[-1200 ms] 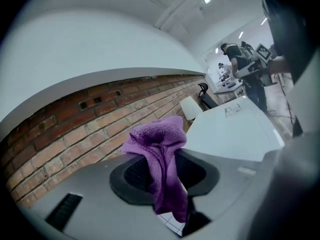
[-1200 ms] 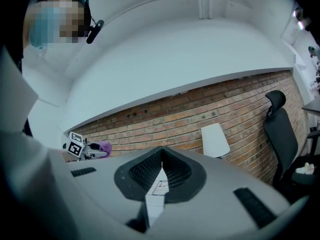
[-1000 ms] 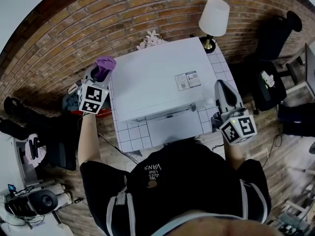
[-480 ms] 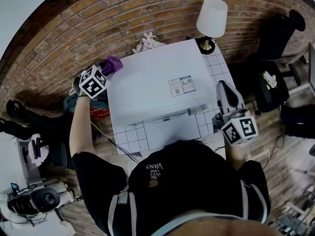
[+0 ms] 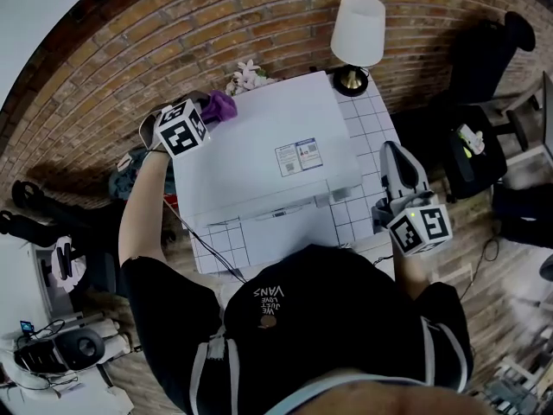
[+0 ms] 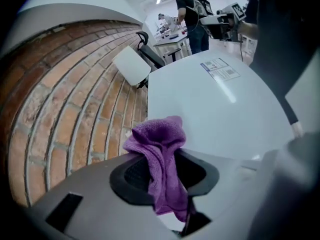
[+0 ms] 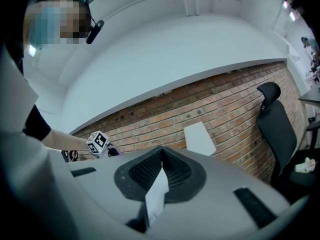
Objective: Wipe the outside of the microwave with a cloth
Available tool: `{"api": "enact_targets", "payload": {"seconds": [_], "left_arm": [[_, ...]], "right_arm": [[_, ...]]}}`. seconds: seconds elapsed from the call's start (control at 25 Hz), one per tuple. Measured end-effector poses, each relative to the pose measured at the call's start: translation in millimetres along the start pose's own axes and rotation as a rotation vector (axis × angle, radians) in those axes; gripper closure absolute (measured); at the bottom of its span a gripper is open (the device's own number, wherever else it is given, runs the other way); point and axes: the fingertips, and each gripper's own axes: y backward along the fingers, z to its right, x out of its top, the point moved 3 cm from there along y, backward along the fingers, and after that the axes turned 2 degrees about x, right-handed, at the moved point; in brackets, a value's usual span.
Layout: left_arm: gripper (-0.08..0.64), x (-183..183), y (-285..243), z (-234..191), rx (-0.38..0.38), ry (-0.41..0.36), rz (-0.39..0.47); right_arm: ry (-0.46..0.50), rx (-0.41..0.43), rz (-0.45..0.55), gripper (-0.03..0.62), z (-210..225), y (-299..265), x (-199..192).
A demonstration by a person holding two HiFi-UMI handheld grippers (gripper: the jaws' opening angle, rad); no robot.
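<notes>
Left gripper view: left gripper (image 6: 167, 155) clamps purple cloth (image 6: 156, 136), hiding microwave (image 6: 215, 104) corner; right gripper (image 7: 161, 149) jaws closed, empty

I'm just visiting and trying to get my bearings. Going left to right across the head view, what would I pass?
left gripper → purple cloth → white microwave → right gripper → black office chair

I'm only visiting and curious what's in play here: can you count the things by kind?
Microwave: 1
Purple cloth: 1
Lamp: 1
Flower bunch: 1
Grippers: 2, the left gripper and the right gripper
Total: 6
</notes>
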Motion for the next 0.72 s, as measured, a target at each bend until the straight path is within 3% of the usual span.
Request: {"api": "enact_targets", "payload": {"seconds": [0.36,0.56,0.72], "left_arm": [[0.428,134.6,-34.9,3.4,-0.056,-0.233,0.008],[0.428,200.5,-51.1,7.4,-0.068,-0.317,0.018],[0.428,233.4,-58.2,11.5,-0.084,-0.351,0.028]], "right_arm": [[-0.028,0.028,-0.007,0.592,41.4,5.5,6.2],[-0.045,0.073,-0.019,0.592,50.4,4.4,4.5],[-0.054,0.109,-0.031,0.592,52.3,4.5,0.7]]}}
